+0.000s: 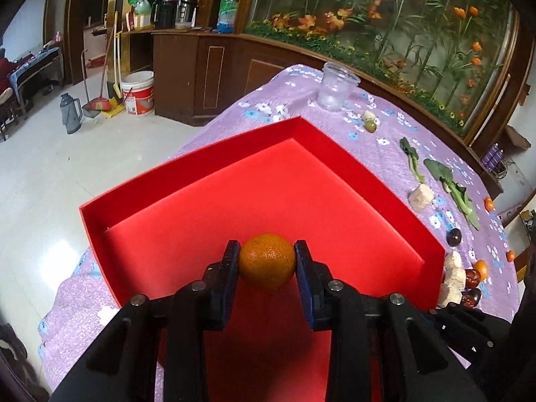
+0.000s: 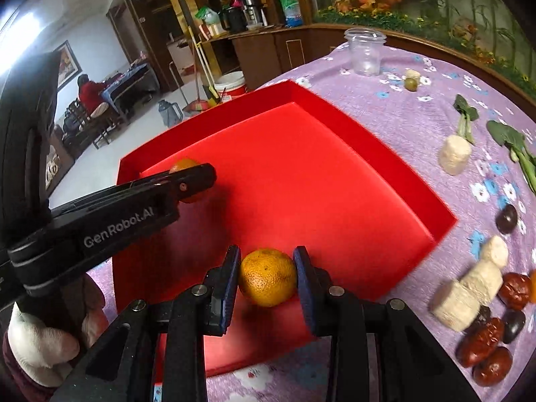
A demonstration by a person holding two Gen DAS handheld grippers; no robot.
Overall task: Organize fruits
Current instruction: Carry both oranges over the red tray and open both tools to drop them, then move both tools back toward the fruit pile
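Observation:
A red tray lies on the purple flowered cloth; it also shows in the right wrist view. My left gripper is shut on a small orange above the tray's near part. From the right wrist view the left gripper sits at the tray's left side with its orange partly hidden. My right gripper is shut on a second orange over the tray's near edge.
On the cloth right of the tray lie red dates, dark plums, pale cut chunks, green leaves, a green olive and a clear plastic jar. More small oranges lie at the far right.

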